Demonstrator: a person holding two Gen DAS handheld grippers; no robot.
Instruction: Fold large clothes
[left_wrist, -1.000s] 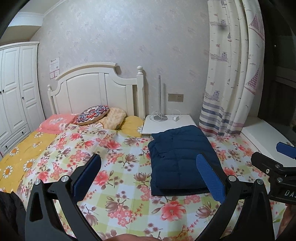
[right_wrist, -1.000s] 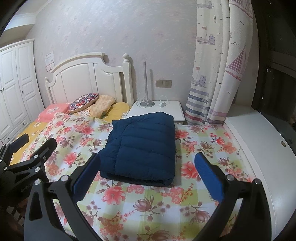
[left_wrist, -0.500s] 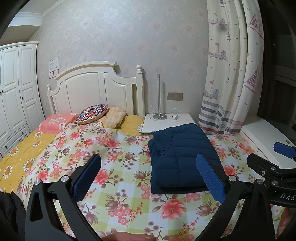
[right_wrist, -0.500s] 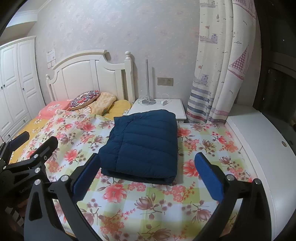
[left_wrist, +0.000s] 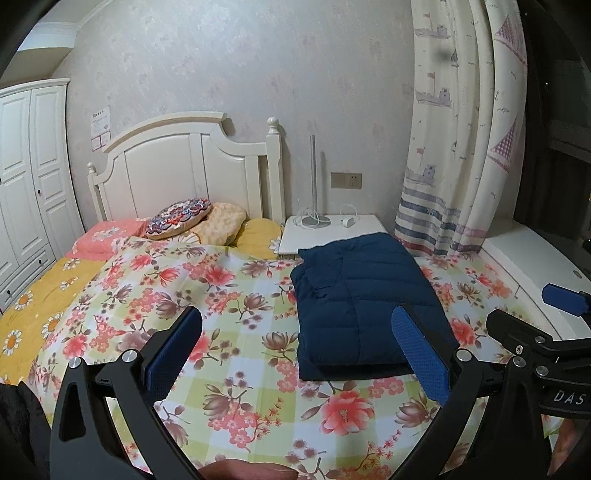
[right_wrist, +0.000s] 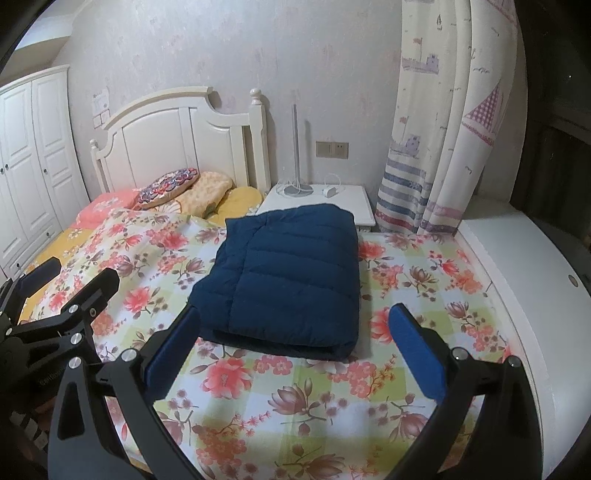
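Note:
A navy quilted down jacket (left_wrist: 364, 302) lies folded into a neat rectangle on the floral bedspread (left_wrist: 207, 295); it also shows in the right wrist view (right_wrist: 288, 277). My left gripper (left_wrist: 295, 350) is open and empty, held above the bed short of the jacket. My right gripper (right_wrist: 293, 343) is open and empty, just short of the jacket's near edge. Each gripper shows at the edge of the other's view: the right one (left_wrist: 535, 332) and the left one (right_wrist: 62, 291).
Pillows (left_wrist: 181, 221) lie against the white headboard (left_wrist: 184, 166). A white nightstand (left_wrist: 332, 229) with a lamp base stands behind the jacket. A curtain (left_wrist: 461, 147) hangs at the right, a white ledge (right_wrist: 517, 277) runs beside the bed, and a wardrobe (left_wrist: 26, 184) stands at the left.
Both grippers have drawn back and risen a little from the folded jacket, so it sits slightly farther off. The jacket itself has not moved. Both grippers stay open.

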